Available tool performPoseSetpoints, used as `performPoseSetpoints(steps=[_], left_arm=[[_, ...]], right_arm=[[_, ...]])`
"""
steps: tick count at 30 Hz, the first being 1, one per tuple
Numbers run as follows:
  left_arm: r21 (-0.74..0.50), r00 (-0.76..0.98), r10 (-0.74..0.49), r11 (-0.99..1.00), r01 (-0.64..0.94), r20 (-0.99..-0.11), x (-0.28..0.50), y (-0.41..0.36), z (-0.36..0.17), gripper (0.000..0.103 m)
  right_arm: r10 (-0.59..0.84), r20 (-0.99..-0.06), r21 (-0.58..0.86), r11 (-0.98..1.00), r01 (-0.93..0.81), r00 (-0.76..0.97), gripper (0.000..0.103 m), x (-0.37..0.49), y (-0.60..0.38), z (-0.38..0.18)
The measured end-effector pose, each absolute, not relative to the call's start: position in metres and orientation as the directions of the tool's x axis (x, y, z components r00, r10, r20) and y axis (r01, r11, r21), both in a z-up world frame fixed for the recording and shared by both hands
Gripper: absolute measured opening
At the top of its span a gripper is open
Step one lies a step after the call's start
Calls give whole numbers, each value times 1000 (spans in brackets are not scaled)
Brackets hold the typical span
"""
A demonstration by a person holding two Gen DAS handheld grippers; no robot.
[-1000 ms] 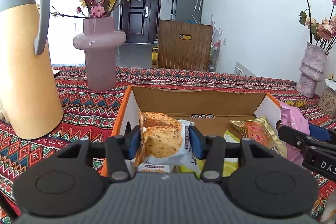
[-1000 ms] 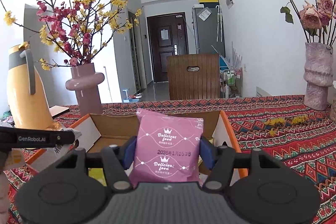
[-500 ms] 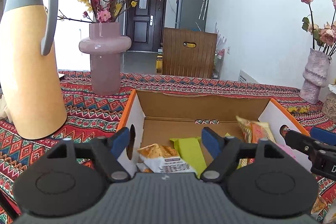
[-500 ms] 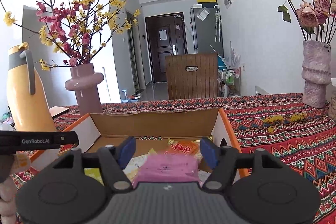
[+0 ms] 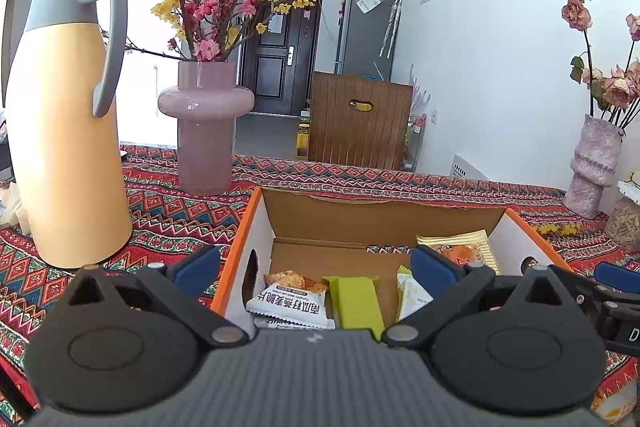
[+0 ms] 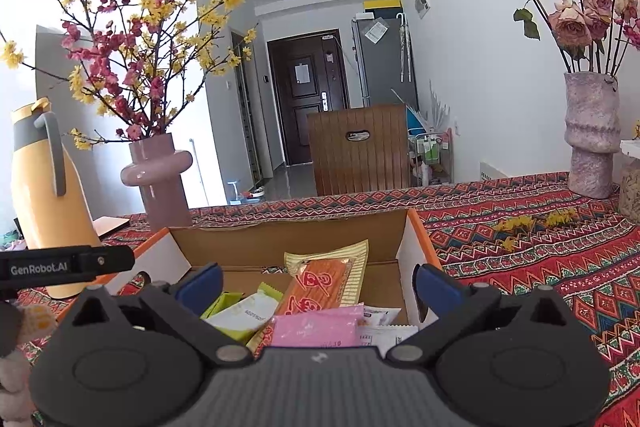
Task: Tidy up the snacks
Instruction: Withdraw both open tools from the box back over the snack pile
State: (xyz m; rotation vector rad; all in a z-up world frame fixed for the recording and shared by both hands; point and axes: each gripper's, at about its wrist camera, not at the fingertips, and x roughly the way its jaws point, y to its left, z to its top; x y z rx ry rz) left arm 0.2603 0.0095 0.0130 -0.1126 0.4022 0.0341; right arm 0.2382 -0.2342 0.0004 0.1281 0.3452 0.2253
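Left claw [image 5: 316, 265]: spread wide, gripping nothing, poised over the near left of the cardboard box [image 5: 384, 215].
Right claw [image 6: 318, 281]: also agape and bare, over the box's near right.
Snacks: all in the box. The white cracker pack [image 5: 289, 301] and green bar [image 5: 357, 301] lie just below and ahead of the left claw, the bar's long axis running away from it.
Pink pouch [image 6: 316, 327]: flat, right under the right claw, the nearer one.
Orange packet [image 6: 320, 285]: beyond it, leaning lengthwise toward the far wall.

A patterned tablecloth [image 5: 168, 211] bears a jug [image 5: 64, 131], two vases [image 5: 204, 131] and a box [image 5: 384, 211].
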Motion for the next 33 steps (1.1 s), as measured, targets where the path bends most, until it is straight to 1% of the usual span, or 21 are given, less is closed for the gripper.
performPoseSetpoints(steps=[8,16,25,33], left_arm=[[-129,918,1,990,-57,-397,249,10,28,103],[-127,929,-6,991,-44,-371,222,11,46,103],[-121,929,0,991,-49,-371,180,20,52,103],[-113,916,5,992,-55,-400,135,31,40,103]], right_arm=[[233,-303,154,969,-194,924,103,234,-236,7],[254,-249,119,966,-231,935,103,209,-231,30],[277,-248,113,960,-256,928,103,166,-230,38],[286,-280,123,957,-262,916,103,128,-233,32]])
